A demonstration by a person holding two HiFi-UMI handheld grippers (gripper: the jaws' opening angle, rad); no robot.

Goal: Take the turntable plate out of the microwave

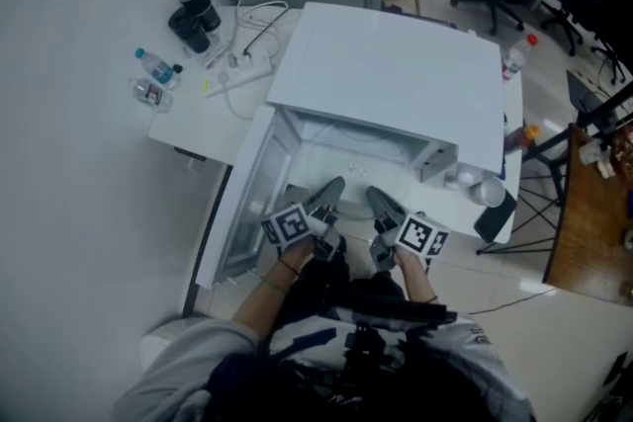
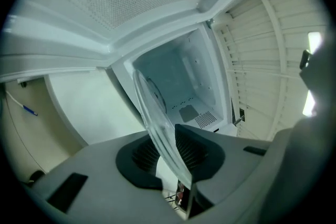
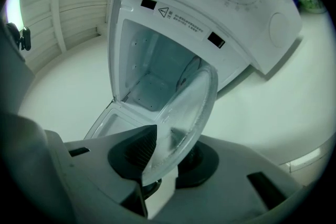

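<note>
One round turntable plate (image 3: 191,107) of clear glass, with a raised rim and a faintly frosted face, is held just outside the open front of a white microwave (image 1: 396,84), between the two hand-held grippers. One part of its rim is clamped by the left gripper (image 2: 170,152), with both ribbed black pads pressed on the glass. Another part of the rim is set between the jaws of the right gripper (image 3: 168,157). These jaws are parted: one pad lies against the glass, the other is seen through it, and no firm press on the plate is made out there. The microwave door (image 1: 237,212) is swung wide open, at the left in the head view. Inside the cavity (image 3: 149,76) only white walls and floor and a perforated vent panel (image 2: 206,119) are shown. The microwave is set on a white table (image 1: 198,119), where a water bottle (image 1: 156,66) is also seen near the far corner.
</note>
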